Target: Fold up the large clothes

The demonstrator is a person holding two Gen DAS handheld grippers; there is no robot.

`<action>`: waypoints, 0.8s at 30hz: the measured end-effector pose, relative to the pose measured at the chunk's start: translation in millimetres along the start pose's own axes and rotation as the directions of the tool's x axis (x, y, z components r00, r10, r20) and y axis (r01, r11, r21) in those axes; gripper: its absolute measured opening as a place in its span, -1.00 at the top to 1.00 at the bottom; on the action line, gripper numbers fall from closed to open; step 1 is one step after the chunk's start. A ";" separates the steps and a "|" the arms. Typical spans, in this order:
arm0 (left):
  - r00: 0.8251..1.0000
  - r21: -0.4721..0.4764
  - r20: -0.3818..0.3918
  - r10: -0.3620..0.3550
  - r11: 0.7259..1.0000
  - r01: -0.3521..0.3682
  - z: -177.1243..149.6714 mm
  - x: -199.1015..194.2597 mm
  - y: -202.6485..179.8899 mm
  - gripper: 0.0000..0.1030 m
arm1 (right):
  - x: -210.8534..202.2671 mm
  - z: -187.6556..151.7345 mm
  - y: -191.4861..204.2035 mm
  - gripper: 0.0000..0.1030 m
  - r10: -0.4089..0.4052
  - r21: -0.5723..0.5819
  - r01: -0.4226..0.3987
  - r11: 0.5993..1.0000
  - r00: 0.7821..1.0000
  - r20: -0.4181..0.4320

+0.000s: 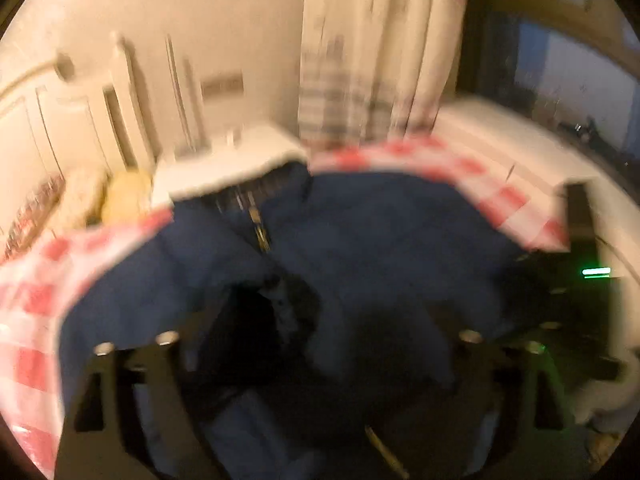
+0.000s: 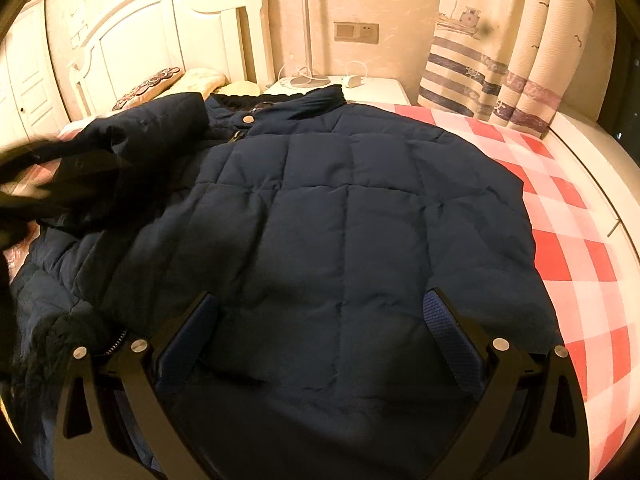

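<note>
Lying under right gripper (image 2: 316, 320): navy jacket (image 2: 340, 208) | jaws apart | bed (image 2: 580, 248)

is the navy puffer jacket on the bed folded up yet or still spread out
Mostly spread out: the jacket lies flat on the checked bedsheet, with only its sleeve thrown across the front.

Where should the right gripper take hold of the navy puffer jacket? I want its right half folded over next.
Judging by its pose, grip the jacket at its right side edge, coming in from the checked bedsheet side. That edge lies flat, free and unobstructed, so thin padding fits between the open fingers.
</note>
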State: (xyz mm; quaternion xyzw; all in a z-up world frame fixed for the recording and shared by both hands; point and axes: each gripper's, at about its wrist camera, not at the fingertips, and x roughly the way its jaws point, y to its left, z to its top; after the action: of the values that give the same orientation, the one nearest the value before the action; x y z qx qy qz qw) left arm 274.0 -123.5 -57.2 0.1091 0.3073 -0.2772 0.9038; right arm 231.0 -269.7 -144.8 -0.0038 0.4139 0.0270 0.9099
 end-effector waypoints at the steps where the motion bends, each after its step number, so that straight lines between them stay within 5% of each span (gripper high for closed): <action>1: 0.998 -0.010 0.053 0.015 1.000 -0.015 -1.8 -21.1 5.8 -0.85 | -0.3 -0.2 0.1 -0.90 0.001 0.000 -0.001 1.000 1.000 0.001; 4: 0.982 -0.148 0.110 0.154 0.979 -0.137 -14.7 -61.3 48.6 -0.85 | -0.4 -0.5 0.9 -0.90 0.000 -0.001 0.000 1.000 1.000 0.002; 7: 0.936 -0.346 -0.016 0.351 0.877 -0.334 -45.3 -65.0 101.1 -0.82 | -0.1 -0.5 1.2 -0.90 -0.004 -0.005 0.004 1.000 1.000 0.000; 9: 0.916 -0.450 -0.144 0.374 0.800 -0.397 -74.0 -54.3 136.9 -0.68 | 0.0 -0.4 1.5 -0.90 -0.008 -0.009 0.008 1.000 1.000 -0.002; 11: 0.889 -0.443 -0.214 0.404 0.771 -0.457 -89.6 -41.7 146.4 -0.65 | 0.8 -0.2 2.8 -0.90 -0.016 -0.014 0.016 1.000 1.000 -0.005; 16: 0.847 -0.387 -0.284 0.450 0.754 -0.530 -110.9 -6.4 150.0 -0.70 | 1.0 -0.3 6.4 -0.90 -0.040 -0.032 0.040 0.999 0.999 -0.004; 18: 0.849 -0.394 -0.291 0.442 0.753 -0.527 -114.0 -4.9 157.5 -0.70 | -4.0 -1.1 9.8 -0.90 -0.069 -0.047 0.070 0.996 0.997 0.021; 22: 0.849 -0.404 -0.275 0.452 0.747 -0.529 -115.0 -5.3 156.6 -0.71 | -30.2 -0.7 56.9 -0.90 -0.093 -0.228 0.129 0.965 0.983 0.161; 24: 0.844 -0.401 -0.269 0.464 0.742 -0.536 -115.0 -7.1 155.0 -0.72 | -36.9 0.7 106.4 -0.90 -0.097 -0.407 0.195 0.893 0.964 0.249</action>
State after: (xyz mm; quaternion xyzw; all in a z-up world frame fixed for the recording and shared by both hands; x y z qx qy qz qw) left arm 300.4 49.3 -139.2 -0.0097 0.3911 0.0666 0.9179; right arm 201.8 -165.1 -114.9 -0.2313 0.2922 0.0484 0.9267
